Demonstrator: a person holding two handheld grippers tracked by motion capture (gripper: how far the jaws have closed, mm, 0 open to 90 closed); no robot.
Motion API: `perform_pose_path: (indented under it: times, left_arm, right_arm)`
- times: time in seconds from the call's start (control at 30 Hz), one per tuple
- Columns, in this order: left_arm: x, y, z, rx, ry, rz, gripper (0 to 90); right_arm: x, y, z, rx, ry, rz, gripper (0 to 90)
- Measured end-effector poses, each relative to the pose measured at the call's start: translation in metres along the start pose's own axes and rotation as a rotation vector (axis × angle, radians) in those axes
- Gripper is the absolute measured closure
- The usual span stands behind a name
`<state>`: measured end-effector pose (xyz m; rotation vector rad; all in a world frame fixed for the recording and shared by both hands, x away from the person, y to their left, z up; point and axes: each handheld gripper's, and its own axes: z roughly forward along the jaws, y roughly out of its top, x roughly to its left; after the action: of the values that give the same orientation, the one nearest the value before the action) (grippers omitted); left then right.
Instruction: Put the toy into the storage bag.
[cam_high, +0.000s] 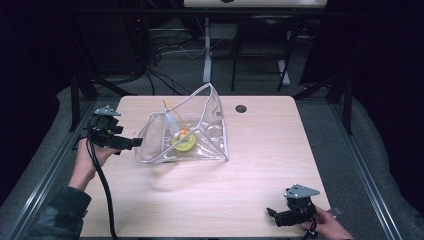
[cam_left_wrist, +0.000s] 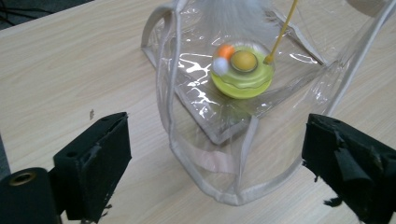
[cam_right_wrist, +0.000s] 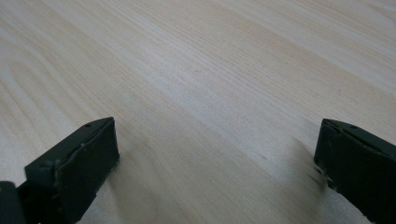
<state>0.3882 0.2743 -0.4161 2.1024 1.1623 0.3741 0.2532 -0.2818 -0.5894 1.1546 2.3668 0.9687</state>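
Observation:
A clear plastic bag (cam_high: 200, 127) with pale trim lies on the wooden table (cam_high: 260, 165), its mouth facing left. Inside sits a round yellow-green toy (cam_high: 183, 141) with an orange and a white ball on top and a thin yellow stick rising from it. In the left gripper view the toy (cam_left_wrist: 242, 74) lies deep in the bag (cam_left_wrist: 205, 140), past the bag's rim. My left gripper (cam_high: 134, 143) is open just left of the bag's mouth, its jaws wide with the rim between them, untouched. My right gripper (cam_high: 272, 215) is open near the table's front right edge, over bare wood (cam_right_wrist: 210, 93).
A dark round hole (cam_high: 241, 108) sits in the table behind the bag. Metal rails run along both table sides. Beyond the far edge are cables, a desk leg and chair legs on the floor.

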Motion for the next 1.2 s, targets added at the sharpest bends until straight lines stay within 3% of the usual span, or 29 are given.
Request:
perform_pose_path:
  times: [0.27, 0.37, 0.6, 0.67, 0.97, 1.2]
  left_arm:
    - [0.009, -0.023, -0.002, 0.02, 0.02, -0.023, 2.1]
    - [0.014, -0.034, 0.0, 0.04, 0.002, -0.028, 0.2]
    - [0.018, -0.062, 0.011, 0.076, -0.008, -0.035, 0.0]
    - [0.019, -0.07, 0.015, 0.102, -0.004, -0.045, 0.0]
    - [0.024, -0.099, 0.027, 0.125, -0.013, -0.092, 0.0]
    - [0.021, -0.12, 0.044, 0.157, 0.003, -0.071, 0.0]
  right_arm:
    - [0.0, 0.0, 0.0, 0.0, 0.0, 0.0, 0.0]
    - [0.0, 0.0, 0.0, 0.0, 0.0, 0.0, 0.0]
    - [0.0, 0.0, 0.0, 0.0, 0.0, 0.0, 0.0]
    - [0.0, 0.0, 0.0, 0.0, 0.0, 0.0, 0.0]
    - [0.0, 0.0, 0.0, -0.001, -0.001, 0.001, 0.0]
    - [0.0, 0.0, 0.0, -0.001, 0.0, 0.001, 0.0]
